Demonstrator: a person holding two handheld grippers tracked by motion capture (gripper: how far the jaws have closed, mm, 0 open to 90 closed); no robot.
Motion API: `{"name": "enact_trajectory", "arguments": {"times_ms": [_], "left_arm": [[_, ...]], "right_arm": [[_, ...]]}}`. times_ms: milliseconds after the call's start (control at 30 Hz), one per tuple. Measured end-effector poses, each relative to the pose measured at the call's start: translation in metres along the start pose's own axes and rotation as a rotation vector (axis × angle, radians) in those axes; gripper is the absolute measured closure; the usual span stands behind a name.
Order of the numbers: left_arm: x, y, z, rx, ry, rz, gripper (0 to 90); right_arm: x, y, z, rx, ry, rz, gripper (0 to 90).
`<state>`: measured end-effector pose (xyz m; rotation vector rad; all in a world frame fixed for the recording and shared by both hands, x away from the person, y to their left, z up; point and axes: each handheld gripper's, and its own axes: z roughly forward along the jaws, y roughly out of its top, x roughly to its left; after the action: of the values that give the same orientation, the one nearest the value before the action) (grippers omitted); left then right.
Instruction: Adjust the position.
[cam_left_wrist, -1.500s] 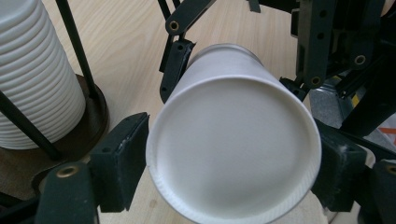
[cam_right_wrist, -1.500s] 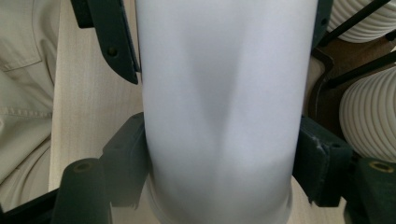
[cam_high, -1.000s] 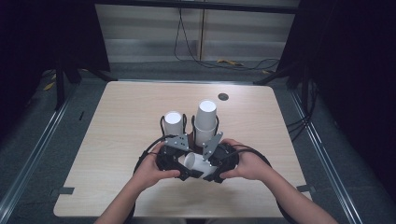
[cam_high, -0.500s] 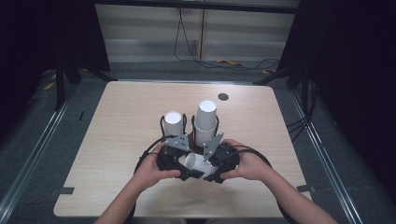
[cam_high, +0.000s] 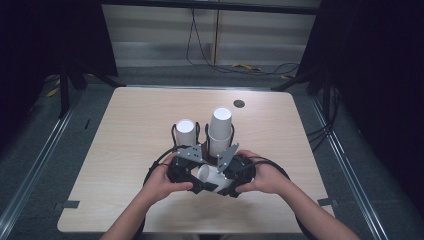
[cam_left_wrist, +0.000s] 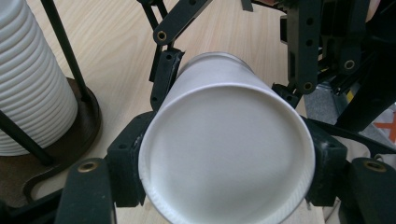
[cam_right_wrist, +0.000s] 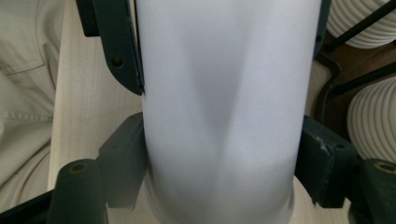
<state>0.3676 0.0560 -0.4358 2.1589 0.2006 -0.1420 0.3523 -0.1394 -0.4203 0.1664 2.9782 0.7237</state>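
Though unmarked by any print, white paper cup clamped between left hand-held gripper and right hand-held gripper.

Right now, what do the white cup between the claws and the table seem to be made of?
The cup looks like paper, matte white, with a thin rolled rim and a slight dent in its wall. The table seems to be wood or laminate: pale grain lines, a smooth low-sheen top.
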Motion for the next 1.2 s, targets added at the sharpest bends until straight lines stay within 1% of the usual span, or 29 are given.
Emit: {"name": "enact_trajectory", "arguments": {"times_ms": [33,67,133,167,200,233,267,400,467,500,533,567,633,767,900,967,1033,1067,1133,1200], "left_arm": [[0.000,0.000,0.000,0.000,0.000,0.000,31.6],[0.000,0.000,-0.001,0.005,-0.004,-0.004,31.5],[0.000,0.000,-0.001,0.005,-0.003,0.000,31.4],[0.000,0.000,-0.001,0.003,-0.004,-0.011,31.3],[0.000,0.000,-0.002,0.004,-0.005,-0.014,31.2],[0.000,0.000,-0.002,-0.004,-0.005,-0.015,31.1],[0.000,0.000,-0.002,0.000,-0.005,-0.009,31.1],[0.000,0.001,-0.003,-0.001,-0.008,-0.006,31.0],[0.000,0.001,-0.004,-0.003,-0.010,-0.001,30.9],[0.000,0.001,-0.004,0.002,-0.013,-0.002,30.9],[0.000,0.001,-0.005,0.005,-0.013,-0.001,30.9],[0.000,0.001,-0.006,0.005,-0.008,-0.001,30.9],[0.001,0.000,-0.006,0.004,-0.013,-0.008,30.9],[0.001,0.000,-0.007,0.009,-0.010,-0.005,30.9],[0.001,0.000,-0.008,0.010,-0.012,-0.007,31.0],[0.001,0.000,-0.009,0.013,-0.011,-0.014,31.0],[0.002,0.000,-0.009,0.011,-0.012,-0.015,31.0],[0.002,0.000,-0.010,0.007,-0.014,-0.016,31.0],[0.003,0.000,-0.010,0.006,-0.016,-0.015,31.0],[0.002,0.000,-0.011,0.004,-0.017,-0.019,31.0]], "right_arm": [[0.000,0.000,0.000,0.000,0.000,0.000,26.3],[0.001,-0.001,0.000,-0.007,-0.004,0.012,25.4],[0.001,-0.001,0.000,-0.018,-0.005,0.010,24.5],[0.001,-0.002,0.000,-0.025,-0.007,0.009,23.7],[0.000,-0.003,0.000,-0.034,-0.007,0.008,22.2],[0.001,-0.004,0.000,-0.039,-0.008,0.024,21.2],[0.000,-0.004,-0.001,-0.052,-0.011,0.020,21.2],[0.000,-0.007,-0.002,-0.079,-0.018,0.037,20.1],[0.000,-0.008,-0.002,-0.080,-0.016,0.036,19.7],[0.001,-0.009,-0.002,-0.095,-0.016,0.056,18.8],[0.000,-0.010,-0.002,-0.109,-0.012,0.055,18.8],[0.001,-0.011,-0.002,-0.110,-0.011,0.061,18.8],[0.001,-0.013,-0.001,-0.119,-0.011,0.065,18.8],[0.001,-0.016,-0.001,-0.133,-0.013,0.091,17.9],[0.000,-0.019,-0.001,-0.146,-0.016,0.092,17.9],[0.001,-0.020,-0.001,-0.150,-0.017,0.106,16.2],[0.001,-0.021,-0.001,-0.151,-0.014,0.107,16.2],[0.001,-0.024,-0.001,-0.157,-0.012,0.119,15.6],[0.000,-0.025,0.000,-0.163,-0.013,0.117,15.3],[0.001,-0.028,0.001,-0.171,-0.014,0.133,14.9]]}}
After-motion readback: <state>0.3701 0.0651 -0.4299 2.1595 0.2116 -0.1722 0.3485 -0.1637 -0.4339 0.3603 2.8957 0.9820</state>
